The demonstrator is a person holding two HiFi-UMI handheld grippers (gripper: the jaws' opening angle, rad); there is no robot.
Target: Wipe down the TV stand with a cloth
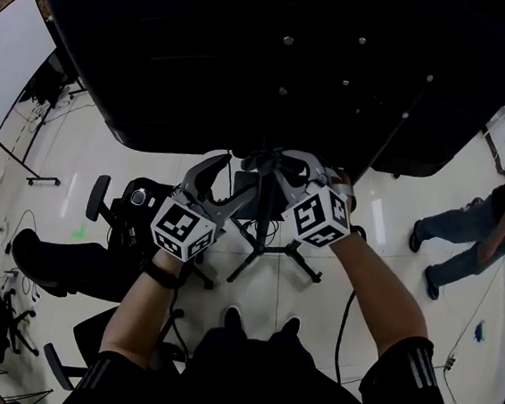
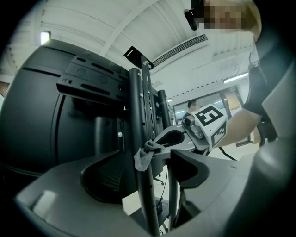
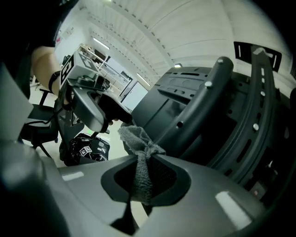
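Cloth [image 3: 134,136] on stand pole [image 2: 138,106], behind TV [image 1: 206,48].
Right gripper [image 3: 147,156] jaws pinched shut on cloth, holding it against pole; left gripper [image 2: 147,157] jaws apart, straddling same pole close beside cloth, nothing clamped.

In the head view, a white rectangular whiteboard [image 1: 12,59] is seen at 10 o'clock, stood on the glossy cream tiled floor [image 1: 393,229]. A black wheeled office chair [image 1: 57,266] is placed at 8 o'clock. A person in blue jeans [image 1: 473,233] is seen at 3 o'clock.
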